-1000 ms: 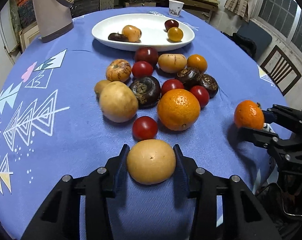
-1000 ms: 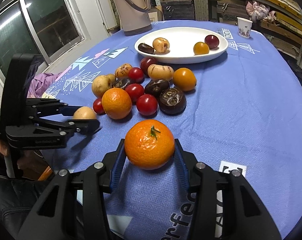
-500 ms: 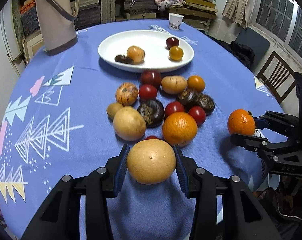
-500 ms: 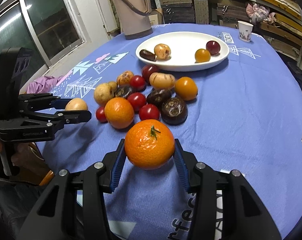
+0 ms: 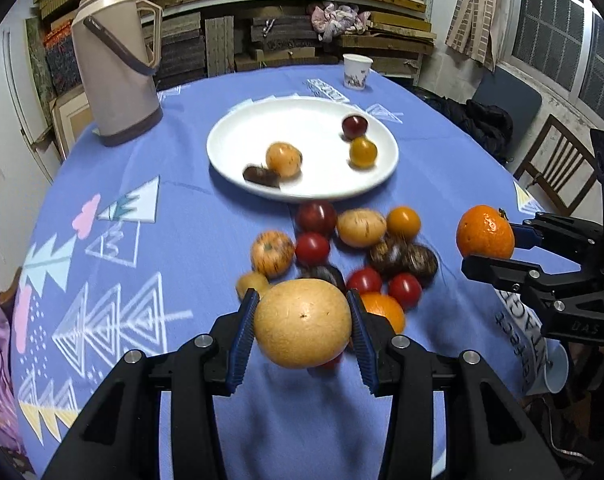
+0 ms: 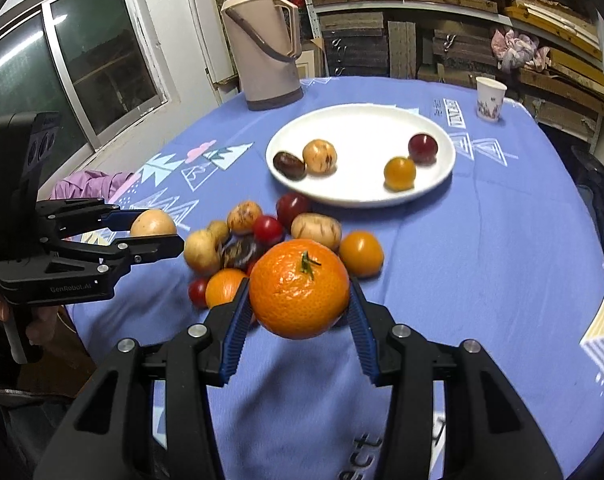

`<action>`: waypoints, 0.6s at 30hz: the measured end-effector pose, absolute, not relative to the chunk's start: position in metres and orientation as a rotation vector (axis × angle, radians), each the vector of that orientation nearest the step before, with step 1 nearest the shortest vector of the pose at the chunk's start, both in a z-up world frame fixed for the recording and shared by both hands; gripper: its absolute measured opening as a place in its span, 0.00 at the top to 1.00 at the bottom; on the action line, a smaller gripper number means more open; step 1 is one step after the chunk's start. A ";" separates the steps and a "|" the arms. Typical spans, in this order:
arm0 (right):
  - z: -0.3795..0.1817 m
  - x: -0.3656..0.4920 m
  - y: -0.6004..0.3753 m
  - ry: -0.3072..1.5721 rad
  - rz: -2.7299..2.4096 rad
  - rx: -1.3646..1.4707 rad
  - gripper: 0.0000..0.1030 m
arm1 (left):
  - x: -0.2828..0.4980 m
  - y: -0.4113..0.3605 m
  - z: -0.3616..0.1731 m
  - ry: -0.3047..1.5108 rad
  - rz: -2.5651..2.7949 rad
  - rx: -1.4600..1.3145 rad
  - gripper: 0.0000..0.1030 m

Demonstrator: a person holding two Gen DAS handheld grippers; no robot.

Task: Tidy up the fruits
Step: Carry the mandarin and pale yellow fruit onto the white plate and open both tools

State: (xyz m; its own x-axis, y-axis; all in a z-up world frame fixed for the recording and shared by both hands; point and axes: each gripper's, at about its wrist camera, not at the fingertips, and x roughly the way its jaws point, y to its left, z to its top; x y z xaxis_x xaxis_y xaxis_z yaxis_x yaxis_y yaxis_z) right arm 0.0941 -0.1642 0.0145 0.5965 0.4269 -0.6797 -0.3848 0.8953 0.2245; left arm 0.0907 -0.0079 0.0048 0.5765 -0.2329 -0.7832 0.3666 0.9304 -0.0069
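Observation:
My left gripper [image 5: 302, 326] is shut on a round tan fruit [image 5: 302, 322], held above the blue tablecloth. My right gripper [image 6: 300, 302] is shut on an orange tangerine [image 6: 299, 288] with a green stem, also lifted off the cloth. Each gripper shows in the other's view: the right gripper with its tangerine [image 5: 485, 232] at the right, the left gripper with its tan fruit [image 6: 153, 223] at the left. Beyond both lies a pile of fruits [image 5: 342, 248], red, orange, tan and dark. The white plate [image 5: 254, 128] behind it holds several small fruits.
A beige thermos jug [image 5: 116, 60] stands at the table's far left and a paper cup [image 5: 356, 71] at the far edge. A wooden chair [image 5: 558, 168] is beside the table on the right. Shelves of stacked boards fill the back wall. A hand [image 6: 38, 322] grips the left handle.
Both grippers have risen with their fruits, so the pile and plate now sit lower and farther in view. The red tomato near the left gripper is now mostly hidden behind the tan fruit.

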 end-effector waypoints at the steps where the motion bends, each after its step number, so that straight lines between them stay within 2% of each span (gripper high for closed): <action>1: 0.017 0.100 -0.165 0.800 0.472 0.060 0.56 | 0.095 -0.008 0.007 0.886 -0.351 0.163 0.57; 10: 0.024 0.161 -0.161 0.832 0.450 0.054 0.56 | 0.153 -0.015 0.017 0.865 -0.342 0.128 0.57; 18: 0.003 0.219 -0.147 0.904 0.429 -0.001 0.56 | 0.221 -0.041 -0.006 0.939 -0.370 0.098 0.56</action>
State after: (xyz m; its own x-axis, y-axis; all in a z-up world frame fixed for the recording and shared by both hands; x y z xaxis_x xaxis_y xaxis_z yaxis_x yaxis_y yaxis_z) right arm 0.2190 -0.1471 0.0028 0.5402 0.3603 -0.7606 -0.3609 0.9156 0.1774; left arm 0.2210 -0.0414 -0.0060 0.5326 -0.2677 -0.8029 0.3520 0.9328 -0.0775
